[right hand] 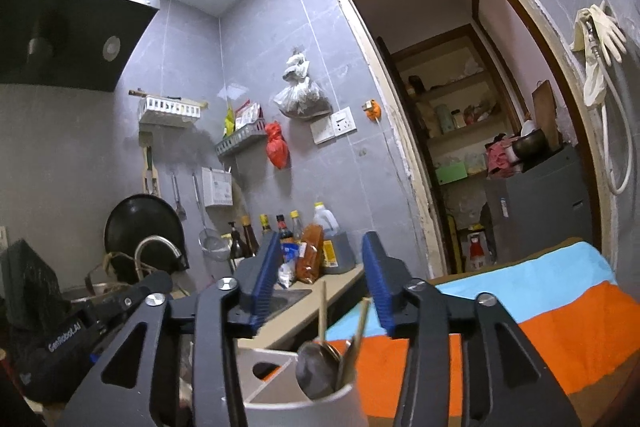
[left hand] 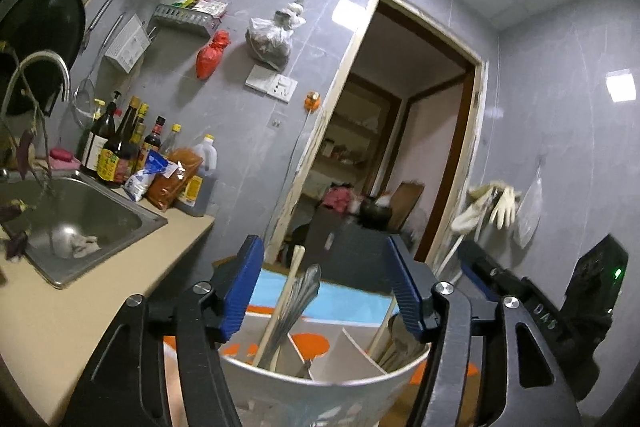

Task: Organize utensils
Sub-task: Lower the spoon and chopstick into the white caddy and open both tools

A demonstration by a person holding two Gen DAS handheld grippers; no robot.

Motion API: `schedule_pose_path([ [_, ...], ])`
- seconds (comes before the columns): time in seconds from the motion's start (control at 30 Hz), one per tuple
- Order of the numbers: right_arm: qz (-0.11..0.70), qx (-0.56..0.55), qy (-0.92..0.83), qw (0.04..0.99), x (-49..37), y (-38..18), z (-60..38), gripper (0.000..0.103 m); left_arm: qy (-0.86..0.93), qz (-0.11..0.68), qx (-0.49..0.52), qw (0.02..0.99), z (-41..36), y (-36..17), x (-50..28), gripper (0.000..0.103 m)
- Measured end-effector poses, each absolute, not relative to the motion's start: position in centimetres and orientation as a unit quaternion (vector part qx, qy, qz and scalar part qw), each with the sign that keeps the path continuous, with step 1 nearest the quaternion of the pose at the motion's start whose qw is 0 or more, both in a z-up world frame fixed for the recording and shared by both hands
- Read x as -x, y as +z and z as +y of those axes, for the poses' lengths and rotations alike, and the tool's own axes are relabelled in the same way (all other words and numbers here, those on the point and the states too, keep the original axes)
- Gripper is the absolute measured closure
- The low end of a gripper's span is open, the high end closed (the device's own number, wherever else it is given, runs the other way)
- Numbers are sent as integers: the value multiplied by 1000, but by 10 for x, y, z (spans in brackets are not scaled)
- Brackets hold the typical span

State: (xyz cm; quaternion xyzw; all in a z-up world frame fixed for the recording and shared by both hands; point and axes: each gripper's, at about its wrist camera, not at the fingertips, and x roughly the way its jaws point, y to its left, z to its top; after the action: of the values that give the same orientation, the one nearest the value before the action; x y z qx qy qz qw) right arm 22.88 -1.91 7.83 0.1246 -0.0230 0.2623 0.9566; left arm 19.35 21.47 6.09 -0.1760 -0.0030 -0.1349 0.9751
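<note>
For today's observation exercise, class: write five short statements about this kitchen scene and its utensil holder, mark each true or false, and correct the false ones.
1. The white utensil holder is divided into compartments. True.
2. The holder is empty. False: it holds chopsticks and metal spoons.
3. Both tongs, left and right, stand open. True.
4. The cloth beneath the holder is plain green. False: it is striped blue and orange.
5. Sauce bottles stand on the counter beside the sink. True.
</note>
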Motion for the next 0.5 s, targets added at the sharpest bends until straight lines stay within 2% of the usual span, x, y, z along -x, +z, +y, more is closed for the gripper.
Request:
schedule_pose_path([
  [0.2,-8,-116,260,959,-217,81,-34,46,-133,34,140,981,194,63,-187,29],
  [0.27,-5,-110,259,960,-210,82,-40,36,-135,40,136,981,189,64,-182,24],
  [0.5,1,-92,245,965,-183,87,-65,20,-135,64,115,982,168,72,-161,11],
])
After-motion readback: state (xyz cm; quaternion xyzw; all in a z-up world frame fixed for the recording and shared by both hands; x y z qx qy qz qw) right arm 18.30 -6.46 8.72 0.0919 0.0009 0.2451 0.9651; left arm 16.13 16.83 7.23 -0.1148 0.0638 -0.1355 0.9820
